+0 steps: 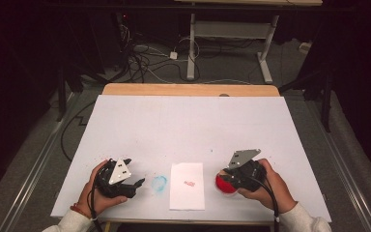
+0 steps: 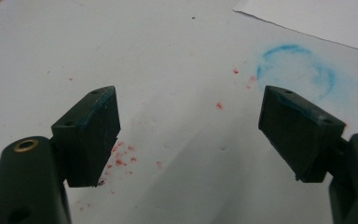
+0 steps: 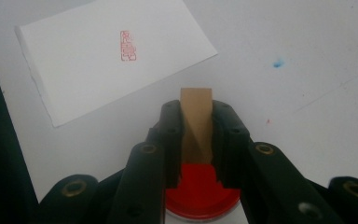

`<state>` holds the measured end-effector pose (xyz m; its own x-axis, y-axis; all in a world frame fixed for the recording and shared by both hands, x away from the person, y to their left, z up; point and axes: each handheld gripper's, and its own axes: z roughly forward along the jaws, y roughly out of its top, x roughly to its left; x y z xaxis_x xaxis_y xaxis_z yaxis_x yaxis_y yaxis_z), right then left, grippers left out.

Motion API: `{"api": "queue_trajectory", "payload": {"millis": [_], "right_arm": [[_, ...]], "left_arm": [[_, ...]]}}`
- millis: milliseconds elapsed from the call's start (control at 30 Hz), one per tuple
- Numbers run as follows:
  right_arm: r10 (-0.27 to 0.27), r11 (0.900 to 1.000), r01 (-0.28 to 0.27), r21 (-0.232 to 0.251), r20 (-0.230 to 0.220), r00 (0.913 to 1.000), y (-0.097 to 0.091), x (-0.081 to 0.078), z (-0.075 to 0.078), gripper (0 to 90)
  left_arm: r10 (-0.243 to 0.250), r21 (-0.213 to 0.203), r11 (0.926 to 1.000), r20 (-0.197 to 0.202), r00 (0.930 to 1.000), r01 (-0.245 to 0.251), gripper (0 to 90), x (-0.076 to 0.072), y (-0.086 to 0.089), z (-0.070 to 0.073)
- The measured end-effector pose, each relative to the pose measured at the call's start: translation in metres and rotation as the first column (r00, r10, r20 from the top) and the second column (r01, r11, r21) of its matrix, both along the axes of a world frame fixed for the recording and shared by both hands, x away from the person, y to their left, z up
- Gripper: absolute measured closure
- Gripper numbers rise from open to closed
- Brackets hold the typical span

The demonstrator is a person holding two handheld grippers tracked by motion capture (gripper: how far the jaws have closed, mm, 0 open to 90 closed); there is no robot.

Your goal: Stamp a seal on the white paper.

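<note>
A white-topped table with a bare wooden strip along its far edge fills the frame's middle. Lower centre lies a white paper sheet bearing a small red stamp mark; just left, a faint blue ring stain; lower right, a round red ink pad.

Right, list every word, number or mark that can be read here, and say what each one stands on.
Red seal imprint on the white sheet of paper: a stamped column of characters, too small and blurred to read.
Blue ring mark on the table: a smudged ink circle, no letters in it.
Wooden stamp in the right gripper, above the red ink pad: no lettering visible.
Nothing else carries legible text.
</note>
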<state>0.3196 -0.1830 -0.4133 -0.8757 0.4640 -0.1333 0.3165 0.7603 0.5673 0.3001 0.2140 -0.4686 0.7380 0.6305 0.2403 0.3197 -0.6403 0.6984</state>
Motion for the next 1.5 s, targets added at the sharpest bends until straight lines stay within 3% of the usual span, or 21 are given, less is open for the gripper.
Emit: {"api": "queue_trajectory", "payload": {"millis": [467, 967, 1167, 1500], "right_arm": [[-0.041, 0.9983, 0.038, -0.044, -0.051, 0.9979, -0.008, 0.004, -0.019, 75.1], [-0.042, 0.9981, 0.039, -0.048, -0.051, 0.9978, -0.008, 0.004, -0.024, 72.5], [-0.046, 0.9986, 0.046, -0.025, -0.027, 0.9986, -0.009, 0.003, -0.018, 66.4], [-0.090, 0.9917, 0.084, 0.097, 0.058, 0.9942, -0.014, 0.003, -0.005, 54.6]], "left_arm": [[-0.002, 0.005, 1.0000, -0.003, 1.0000, 0.002, 20.0, 0.000, 0.000, -0.001], [-0.005, 0.005, 1.0000, -0.006, 1.0000, 0.005, 20.0, 0.000, -0.001, -0.001], [-0.005, 0.005, 1.0000, -0.005, 1.0000, 0.005, 20.0, 0.000, 0.000, -0.001], [0.003, -0.003, 1.0000, 0.006, 1.0000, -0.003, 20.0, 0.001, 0.000, 0.000]]}}
